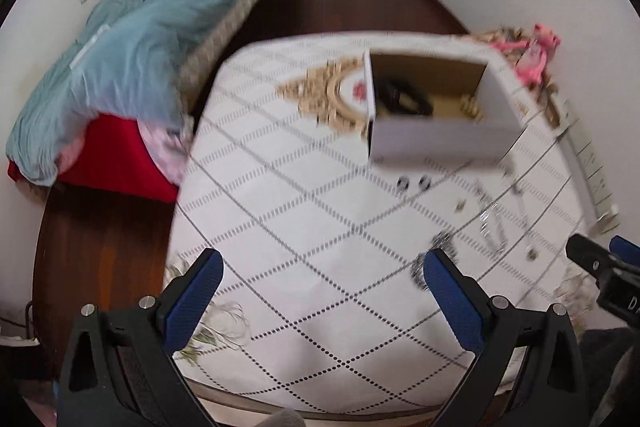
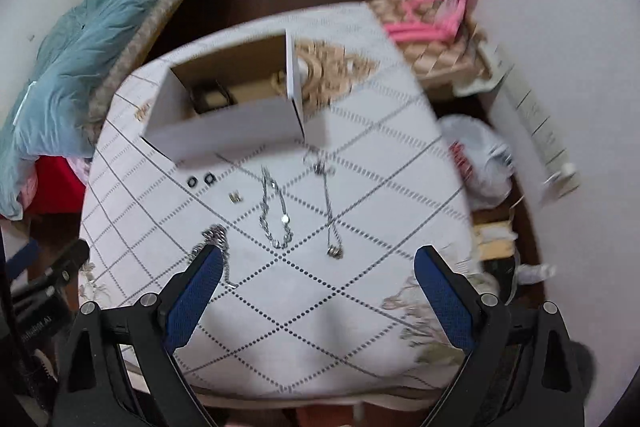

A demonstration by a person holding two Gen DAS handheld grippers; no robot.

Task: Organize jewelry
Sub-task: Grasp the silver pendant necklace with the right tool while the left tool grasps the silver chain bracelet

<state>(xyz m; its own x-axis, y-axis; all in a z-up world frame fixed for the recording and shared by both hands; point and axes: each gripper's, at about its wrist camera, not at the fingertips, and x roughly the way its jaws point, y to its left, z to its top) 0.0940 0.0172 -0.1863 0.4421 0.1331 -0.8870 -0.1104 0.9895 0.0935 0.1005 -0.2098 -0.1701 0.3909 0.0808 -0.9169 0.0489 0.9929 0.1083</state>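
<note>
No writing can be read on the open white cardboard box [image 2: 224,131], which stands at the far side of the table [image 2: 304,315] and holds a dark object. In front of it lie two black earrings [image 2: 201,180], a small gold piece [image 2: 235,197], and three silver chains, the middle chain [image 2: 274,215] between the others. The left gripper [image 1: 324,263] and the right gripper [image 2: 318,259] both hover spread wide, empty. Pink hangers [image 2: 436,15] sit beyond the table.
</note>
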